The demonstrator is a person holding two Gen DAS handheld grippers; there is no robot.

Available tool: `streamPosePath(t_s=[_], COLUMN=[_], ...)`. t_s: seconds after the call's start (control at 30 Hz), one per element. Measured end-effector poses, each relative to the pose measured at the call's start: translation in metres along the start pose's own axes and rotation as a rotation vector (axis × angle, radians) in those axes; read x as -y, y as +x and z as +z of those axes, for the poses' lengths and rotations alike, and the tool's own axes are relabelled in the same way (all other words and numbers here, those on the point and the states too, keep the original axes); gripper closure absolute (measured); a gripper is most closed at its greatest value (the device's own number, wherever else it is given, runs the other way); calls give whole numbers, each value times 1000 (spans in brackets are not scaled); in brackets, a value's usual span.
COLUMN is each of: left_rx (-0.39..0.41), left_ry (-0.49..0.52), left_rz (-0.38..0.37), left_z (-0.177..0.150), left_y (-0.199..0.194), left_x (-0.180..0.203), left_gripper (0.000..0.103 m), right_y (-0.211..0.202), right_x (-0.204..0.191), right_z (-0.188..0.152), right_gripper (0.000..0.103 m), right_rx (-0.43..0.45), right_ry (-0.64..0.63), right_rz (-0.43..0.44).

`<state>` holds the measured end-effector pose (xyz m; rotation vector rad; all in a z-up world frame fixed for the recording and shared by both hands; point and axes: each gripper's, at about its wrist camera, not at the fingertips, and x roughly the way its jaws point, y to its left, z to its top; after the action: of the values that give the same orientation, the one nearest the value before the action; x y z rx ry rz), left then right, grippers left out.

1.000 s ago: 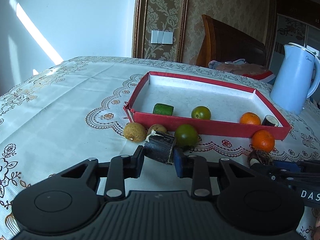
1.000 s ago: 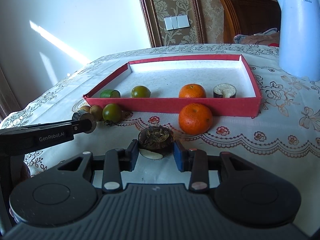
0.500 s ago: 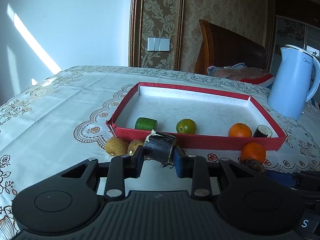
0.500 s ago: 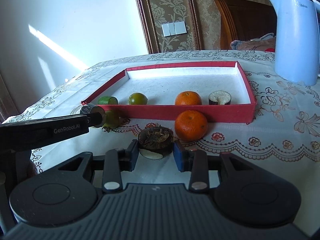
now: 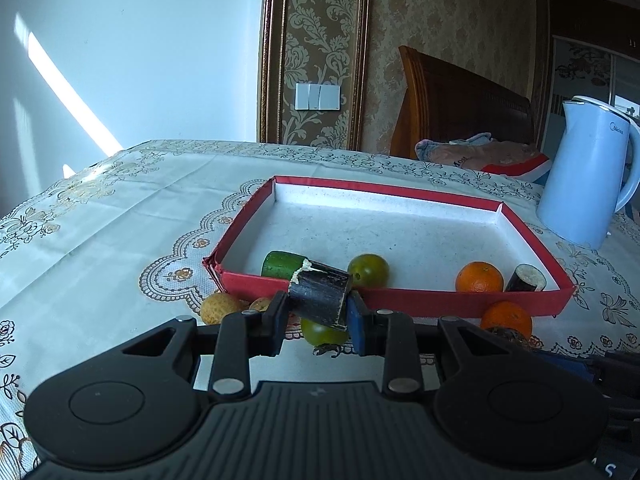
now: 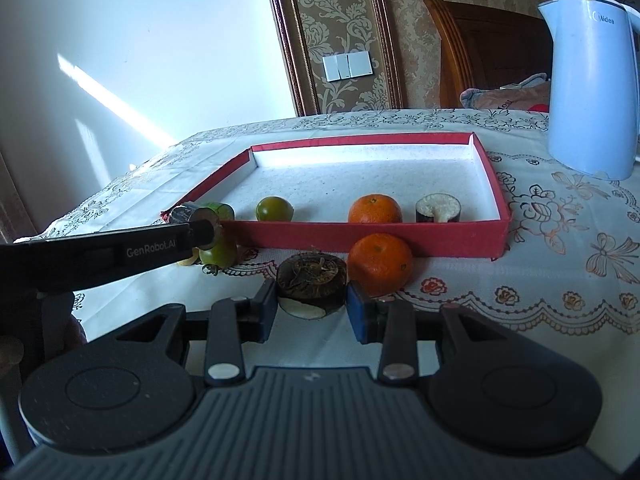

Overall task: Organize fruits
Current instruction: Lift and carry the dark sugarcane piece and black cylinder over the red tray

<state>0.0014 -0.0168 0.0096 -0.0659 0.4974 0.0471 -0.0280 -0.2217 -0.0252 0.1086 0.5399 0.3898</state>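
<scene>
L gripper (image 5: 318,312) clamped on dark cut piece (image 5: 319,298), held tilted over near wall of red tray (image 5: 440,307). R gripper (image 6: 312,306) grips brown-topped piece (image 6: 311,285), just short of tray beside orange (image 6: 379,264). Risk: tilted piece slips, or clips wall on entry.

Count: two oranges (image 6: 375,209) (image 6: 380,265); two green tomatoes (image 6: 273,209) (image 6: 218,254); three dark eggplant pieces (image 6: 438,208) (image 6: 312,289) (image 5: 319,293); one cucumber piece (image 5: 282,264); two brown fruits (image 5: 218,308) (image 5: 261,304); one tray (image 6: 408,236); one kettle (image 6: 588,88).

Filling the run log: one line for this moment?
left gripper: shut on dark chunk | right gripper: shut on brown piece | tray: four items
</scene>
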Motion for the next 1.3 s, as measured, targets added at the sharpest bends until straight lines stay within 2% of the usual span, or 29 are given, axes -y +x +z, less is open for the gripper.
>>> streamPosePath(t_s=[0.37,0.73,1.1,1.3], left_rx=[0,16,26,8], left_ry=[7,-15,-34,-24], left_rz=[3,26,56,30], left_z=[2,15,33,46], left_y=[2,9,22,41], left_x=[2,-14,-30,-21], left_gripper=[73,73,73,73], right_y=[2,5,16,36], right_x=[-2,-6,-3,-3], right_z=[2,13,41,57], right_gripper=[68,68,68,68], right_rx=[5,24,62,60], right_ry=[-8,-25,-61,-76], right_rz=[2,8,-4,-17])
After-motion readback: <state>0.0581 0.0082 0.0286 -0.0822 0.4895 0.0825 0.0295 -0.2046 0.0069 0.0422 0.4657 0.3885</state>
